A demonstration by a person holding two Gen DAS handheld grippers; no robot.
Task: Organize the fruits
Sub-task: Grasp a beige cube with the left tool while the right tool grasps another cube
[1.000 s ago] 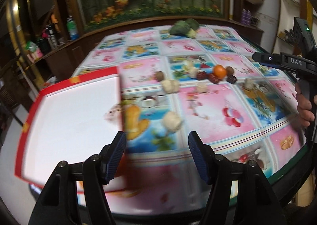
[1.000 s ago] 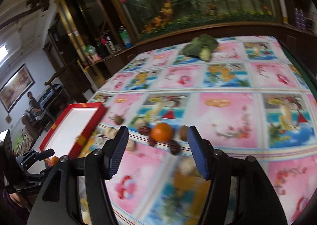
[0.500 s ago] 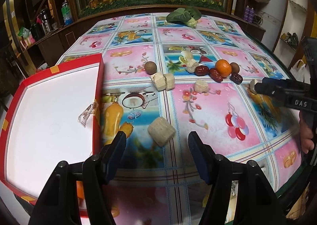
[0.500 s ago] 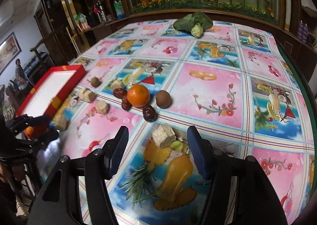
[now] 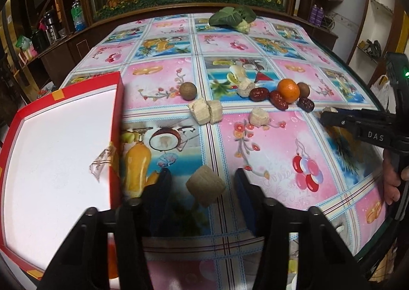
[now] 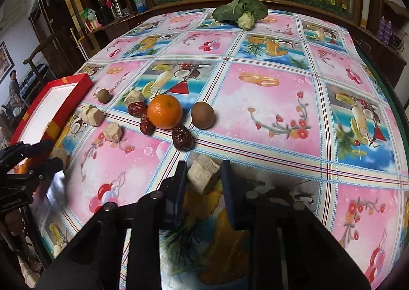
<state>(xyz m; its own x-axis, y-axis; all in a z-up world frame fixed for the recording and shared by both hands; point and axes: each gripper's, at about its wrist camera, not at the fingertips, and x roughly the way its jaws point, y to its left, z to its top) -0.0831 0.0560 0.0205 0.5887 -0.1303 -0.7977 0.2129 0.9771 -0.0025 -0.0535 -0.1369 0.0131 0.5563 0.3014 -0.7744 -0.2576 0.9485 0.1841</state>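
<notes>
Both of your grippers have narrowed since a moment ago, and each has come lower over its own pale chunk. Your left gripper [image 5: 202, 187] is closing with a beige fruit chunk [image 5: 205, 186] between its jaws, a gap visible on either side, so the pads are not pressing it. Your right gripper [image 6: 203, 177] is closing too, and its jaws sit right against a second pale chunk [image 6: 203, 172]; I can't tell whether they grip it yet. From the left wrist view, the red-rimmed white tray [image 5: 116, 121] lies at nine o'clock of the left jaws. At twelve o'clock of the right jaws sit the orange [image 6: 165, 111], the red dates [image 6: 182, 137] touching it, and a brown kiwi [image 6: 203, 114] just beside. At the far edge of the patterned tablecloth [image 6: 268, 116] rests a leafy green vegetable [image 6: 241, 12].
</notes>
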